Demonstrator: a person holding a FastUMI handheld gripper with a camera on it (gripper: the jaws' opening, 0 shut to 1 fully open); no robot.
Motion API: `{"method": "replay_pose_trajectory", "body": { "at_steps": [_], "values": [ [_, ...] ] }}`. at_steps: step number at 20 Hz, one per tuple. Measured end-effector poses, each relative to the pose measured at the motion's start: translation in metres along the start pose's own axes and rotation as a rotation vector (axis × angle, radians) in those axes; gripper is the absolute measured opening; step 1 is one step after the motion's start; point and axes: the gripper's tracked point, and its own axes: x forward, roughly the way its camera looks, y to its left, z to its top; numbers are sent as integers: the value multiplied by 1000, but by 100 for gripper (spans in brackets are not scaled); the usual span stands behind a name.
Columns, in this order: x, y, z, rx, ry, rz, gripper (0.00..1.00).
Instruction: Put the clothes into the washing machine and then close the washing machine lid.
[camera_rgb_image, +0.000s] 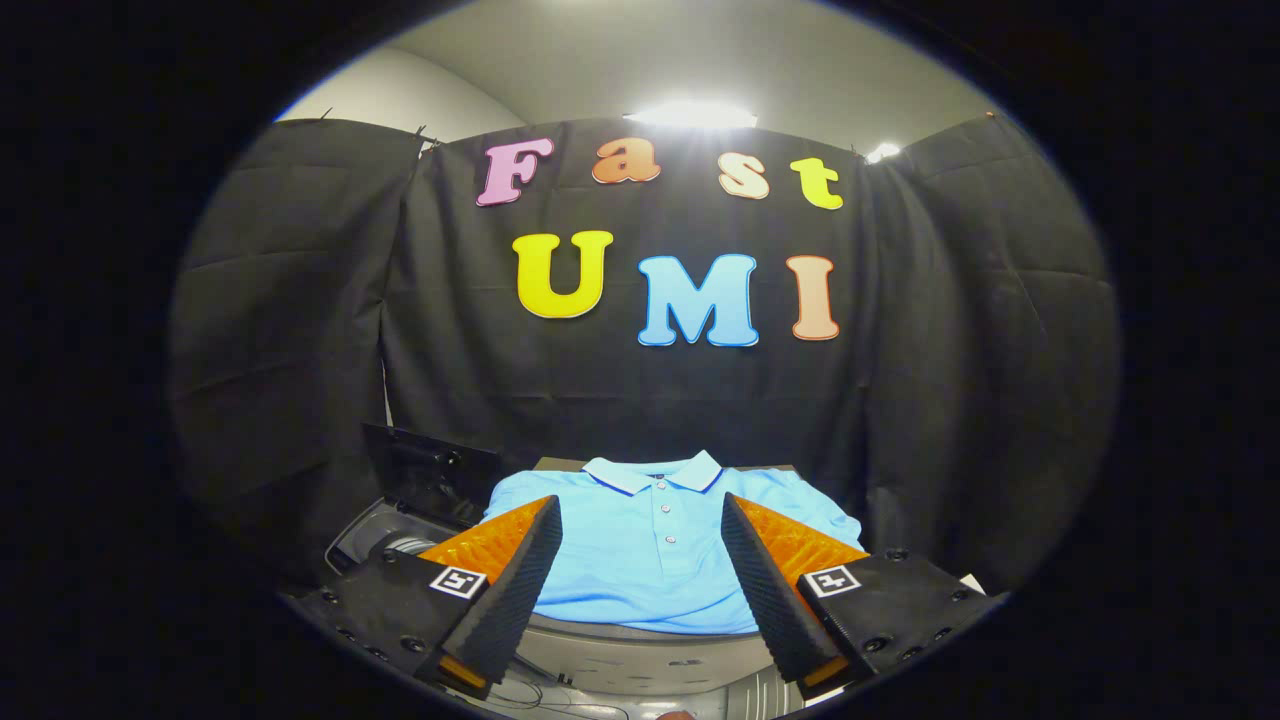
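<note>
While apart, hand-held gripper (640, 520) fingers above shirt (650, 550)

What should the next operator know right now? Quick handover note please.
Gripper: open, fingers spread, holding nothing, poised over the shirt.
Blue polo shirt: lies flat just ahead of and between the fingers, untouched.
Washing machine: beside the shirt, behind one finger; its lid is raised.
Done: nothing yet.
Left: grasp the shirt, drop it into the machine, shut the lid.
</note>
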Motion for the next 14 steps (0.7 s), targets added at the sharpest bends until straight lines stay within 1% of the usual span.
{"method": "replay_pose_trajectory", "body": {
  "at_steps": [4,9,14],
  "values": [
    [26,-9,-7,10,51,10,99],
    [60,-20,-27,24,152,26,99],
    [88,-23,-39,34,224,59,99]
  ]
}}
